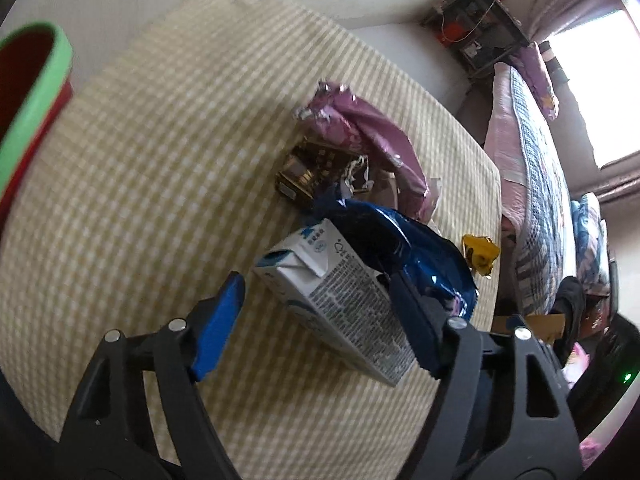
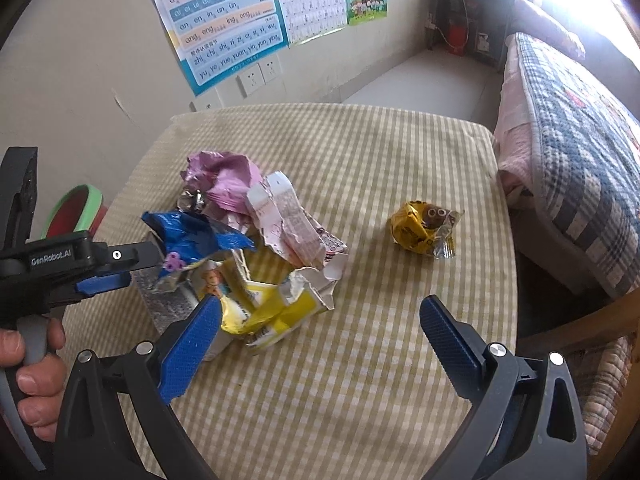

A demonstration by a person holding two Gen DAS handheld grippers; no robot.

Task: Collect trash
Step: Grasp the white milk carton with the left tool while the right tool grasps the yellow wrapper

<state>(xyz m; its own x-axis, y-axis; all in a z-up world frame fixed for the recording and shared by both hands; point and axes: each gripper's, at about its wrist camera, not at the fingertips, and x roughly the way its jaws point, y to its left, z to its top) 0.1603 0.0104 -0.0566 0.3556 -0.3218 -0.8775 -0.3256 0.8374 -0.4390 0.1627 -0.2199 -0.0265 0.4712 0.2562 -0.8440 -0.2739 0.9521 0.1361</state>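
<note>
Yellow-and-white checked cloth (image 2: 360,168) covers the table, which stands against a wall hung with phonics charts (image 2: 224,20); a bed with a patchwork quilt (image 2: 580,152) runs along one side. A bin with a green rim and red inside (image 1: 36,92) sits off the table's edge, near the left gripper.

Trash lies in a loose heap toward the middle of the cloth: a crumpled pink wrapper (image 1: 372,136), a dark gold-printed packet (image 1: 308,168), a blue foil wrapper (image 1: 400,240), a white milk carton (image 1: 332,296) lying on its side, a torn pink-and-white carton (image 2: 284,216) and a torn yellow wrapper (image 2: 272,312). A crumpled yellow snack wrapper (image 2: 424,228) lies alone, well apart from the heap, toward the bed.

Left gripper (image 1: 320,316): jaws partly open and straddling the milk carton. The right-side finger lies against the carton and the blue foil; the left-side finger stands clear with a gap showing. No firm hold is evident. A person's hand (image 2: 32,368) grips its handle in the right wrist view.

Right gripper (image 2: 316,340): jaws wide open, holding nothing, low over bare cloth, with its left-side finger just beside the yellow wrapper at the near edge of the heap.
</note>
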